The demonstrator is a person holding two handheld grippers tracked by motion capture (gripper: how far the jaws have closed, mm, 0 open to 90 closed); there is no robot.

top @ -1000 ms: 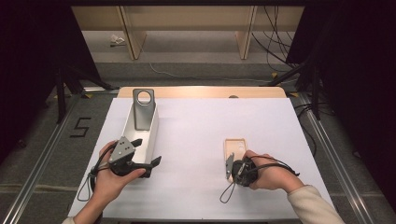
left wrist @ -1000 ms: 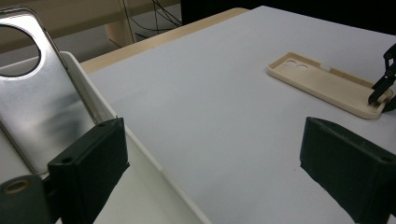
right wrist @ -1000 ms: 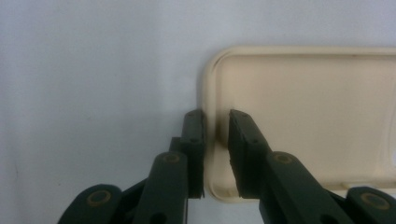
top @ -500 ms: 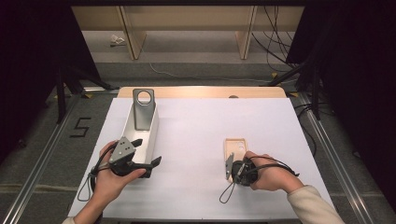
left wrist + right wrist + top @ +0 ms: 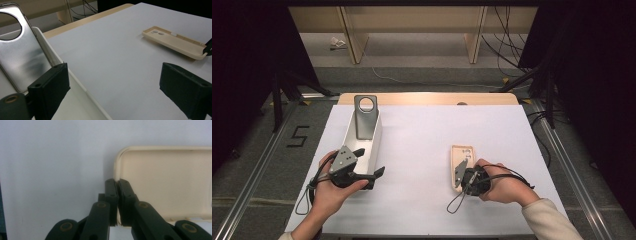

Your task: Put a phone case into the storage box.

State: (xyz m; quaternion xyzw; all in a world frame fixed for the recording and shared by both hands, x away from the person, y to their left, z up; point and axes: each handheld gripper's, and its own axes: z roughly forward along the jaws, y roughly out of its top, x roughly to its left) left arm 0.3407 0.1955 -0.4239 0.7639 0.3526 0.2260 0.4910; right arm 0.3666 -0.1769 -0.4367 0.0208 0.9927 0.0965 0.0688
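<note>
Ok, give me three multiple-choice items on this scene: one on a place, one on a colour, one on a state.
1. Where does the grey phone stand?
A. In the white tray
B. On the floor
C. Inside the phone case

2. What colour is the phone case?
A. Red
B. Cream
C. Blue

3. How is the right gripper?
A. Wide open above the case
B. Shut on the case's edge
C. Lying alone on the table

Answers: 1 A, it leans against the tray's far end. 2 B, pale cream in all views. 3 B, the jaws pinch the case's rim.
</note>
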